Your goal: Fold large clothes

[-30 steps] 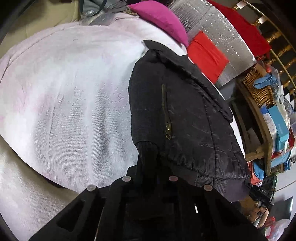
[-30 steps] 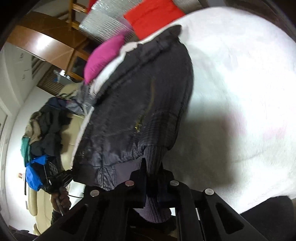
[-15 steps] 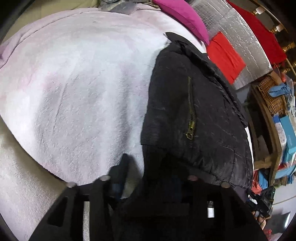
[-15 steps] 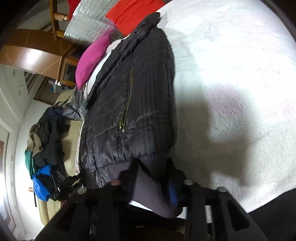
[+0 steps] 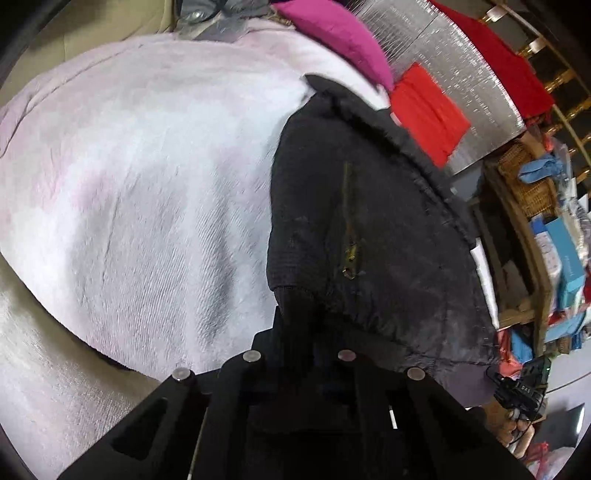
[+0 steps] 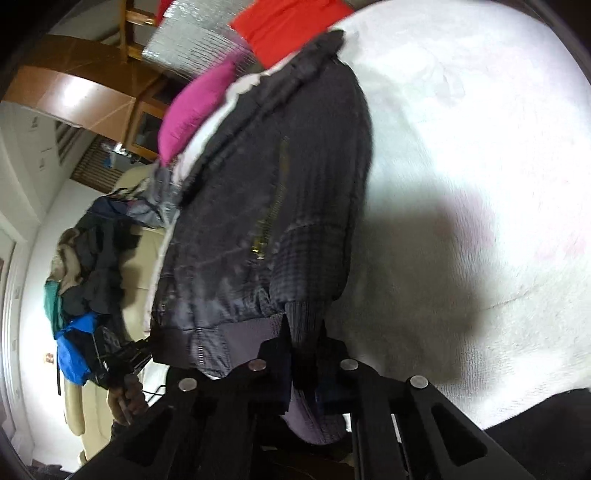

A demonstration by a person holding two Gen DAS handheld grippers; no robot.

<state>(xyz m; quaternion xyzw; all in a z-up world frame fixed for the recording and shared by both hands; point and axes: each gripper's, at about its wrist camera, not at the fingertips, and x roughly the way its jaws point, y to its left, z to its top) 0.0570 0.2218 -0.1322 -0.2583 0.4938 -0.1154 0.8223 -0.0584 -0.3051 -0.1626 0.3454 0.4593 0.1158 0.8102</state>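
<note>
- The left gripper (image 5: 300,325) has its fingers (image 5: 267,341) drawn narrow, pinched on the ribbed cuff (image 5: 295,304) of a dark quilted jacket (image 5: 369,236).
- In the left wrist view the cuff comes straight out from between the fingers, and the rest of the jacket spreads ahead of them and off to their right.
- The jacket lies flat on a pale pink-white blanket (image 5: 140,177), which fills the space ahead of and to the left of the left fingers.
- A brass zip pull (image 5: 350,264) shows on the jacket front, just ahead of the left fingers and a little to their right.
- The right gripper (image 6: 303,341) is likewise closed down tight, its fingers (image 6: 275,350) clamped on the other ribbed cuff (image 6: 304,325).
- In the right wrist view that cuff runs back between the fingers and hangs out below them, while the jacket body (image 6: 266,206) stretches ahead and to their left.
- The blanket (image 6: 480,166) lies ahead and to the right of the right fingers.
- Beyond the jacket's collar, far ahead of both pairs of fingers, sit a magenta pillow (image 5: 332,33), a red cushion (image 5: 428,110) and a silver foil sheet (image 5: 443,48).
- Both views are slightly blurred.
</note>
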